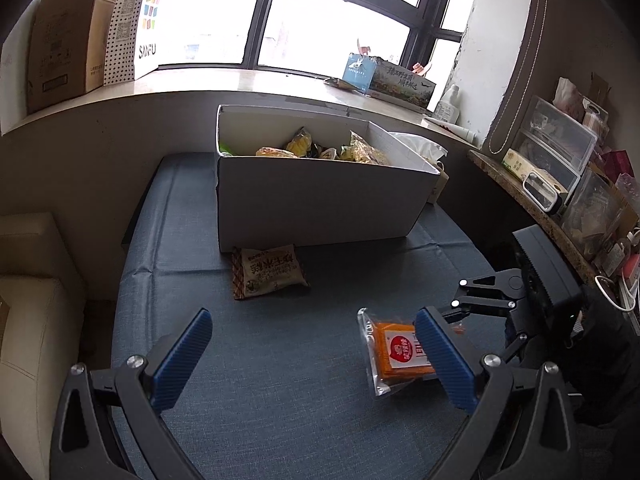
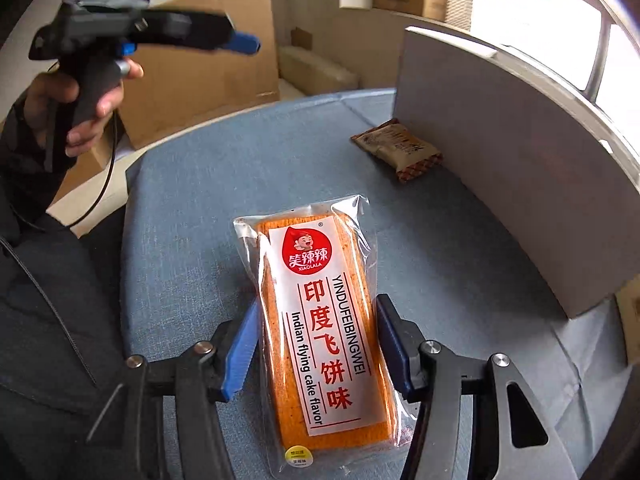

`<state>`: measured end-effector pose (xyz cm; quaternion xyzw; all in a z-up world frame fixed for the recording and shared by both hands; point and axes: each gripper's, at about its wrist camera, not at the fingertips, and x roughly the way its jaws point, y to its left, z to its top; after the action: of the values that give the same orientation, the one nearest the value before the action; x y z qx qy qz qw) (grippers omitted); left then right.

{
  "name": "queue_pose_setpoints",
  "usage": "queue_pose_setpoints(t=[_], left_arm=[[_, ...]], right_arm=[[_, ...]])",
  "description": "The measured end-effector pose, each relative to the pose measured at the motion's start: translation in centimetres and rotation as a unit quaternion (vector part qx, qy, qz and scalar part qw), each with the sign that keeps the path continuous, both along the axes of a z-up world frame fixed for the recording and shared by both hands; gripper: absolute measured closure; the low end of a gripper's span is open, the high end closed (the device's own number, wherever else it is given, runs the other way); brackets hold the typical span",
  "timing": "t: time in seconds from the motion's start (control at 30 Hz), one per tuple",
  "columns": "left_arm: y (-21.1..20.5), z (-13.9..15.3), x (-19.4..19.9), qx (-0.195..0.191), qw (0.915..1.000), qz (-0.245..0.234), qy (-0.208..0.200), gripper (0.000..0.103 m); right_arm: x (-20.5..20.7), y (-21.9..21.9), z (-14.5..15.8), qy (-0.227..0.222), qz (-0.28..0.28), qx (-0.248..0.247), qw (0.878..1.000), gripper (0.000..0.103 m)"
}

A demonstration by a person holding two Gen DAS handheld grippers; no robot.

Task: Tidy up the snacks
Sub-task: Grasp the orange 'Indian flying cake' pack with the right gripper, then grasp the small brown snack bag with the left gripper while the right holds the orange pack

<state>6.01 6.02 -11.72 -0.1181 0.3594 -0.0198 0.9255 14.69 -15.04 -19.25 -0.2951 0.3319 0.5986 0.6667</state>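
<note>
On blue cloth [image 2: 240, 168], orange snack pack [image 2: 320, 320] between right tool [image 2: 316, 346] pads.

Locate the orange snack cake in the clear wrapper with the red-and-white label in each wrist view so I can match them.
Left wrist view: the orange snack cake in its clear wrapper lies low and right on the blue cloth, partly behind the left gripper's right finger.
Right wrist view: centre bottom, between the right gripper's blue pads.
Shared landmark: the brown snack packet beside the white cardboard box.

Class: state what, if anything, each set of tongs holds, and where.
Right tongs grip the orange snack packet across its long sides, near its lower half. Left tongs hold nothing.
</note>
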Motion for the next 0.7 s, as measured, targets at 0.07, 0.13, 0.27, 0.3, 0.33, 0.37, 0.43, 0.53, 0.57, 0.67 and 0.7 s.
queue_pose_setpoints(t=[0.07, 0.13, 0.27, 0.3, 0.33, 0.37, 0.43, 0.53, 0.57, 0.67, 0.7], left_arm=[[0.2, -1.4, 2.4, 0.008, 0.9996, 0.009, 0.027, 0.0], [0.5, -2.9, 4.9, 0.013, 0.9983, 0.024, 0.051, 0.0], [1.0, -5.3, 9.5, 0.028, 0.9946, 0.057, 0.082, 0.0], [1.2, -6.1, 10.5, 0.033, 0.9924, 0.066, 0.098, 0.0], [1.4, -6.8, 11.4, 0.043, 0.9894, 0.083, 0.112, 0.0], [1.5, -7.3, 11.9, 0.048, 0.9879, 0.091, 0.116, 0.0], [1.8, -8.4, 12.8, 0.045, 0.985, 0.099, 0.134, 0.001], [1.1, -9.0, 13.3, 0.079, 0.9832, 0.089, 0.139, 0.006], [0.8, -8.9, 13.3, 0.094, 0.982, 0.089, 0.137, 0.021], [0.8, -8.2, 12.3, 0.068, 0.9881, 0.073, 0.117, 0.04], [0.9, -7.8, 11.7, 0.056, 0.9901, 0.072, 0.106, 0.04]], right_arm=[[0.1, -1.9, 1.0, -0.001, -0.052, 0.029, 0.998, 0.042], [0.1, -3.8, 1.9, 0.009, -0.106, 0.053, 0.993, 0.042], [0.1, -8.2, 3.2, 0.032, -0.212, 0.103, 0.971, 0.042], [0.0, -9.2, 3.4, 0.039, -0.232, 0.114, 0.965, 0.042], [-0.1, -10.3, 3.6, 0.044, -0.249, 0.125, 0.959, 0.042], [-0.4, -11.2, 3.8, 0.046, -0.265, 0.138, 0.953, 0.042], [-0.7, -12.6, 3.9, 0.056, -0.291, 0.159, 0.942, 0.042], [-0.8, -13.8, 3.9, 0.054, -0.318, 0.163, 0.933, 0.042], [-1.0, -13.8, 3.8, 0.055, -0.321, 0.16, 0.932, 0.042], [-0.9, -13.5, 3.6, 0.057, -0.331, 0.156, 0.929, 0.042], [-0.9, -13.5, 3.7, 0.057, -0.332, 0.157, 0.928, 0.042]])
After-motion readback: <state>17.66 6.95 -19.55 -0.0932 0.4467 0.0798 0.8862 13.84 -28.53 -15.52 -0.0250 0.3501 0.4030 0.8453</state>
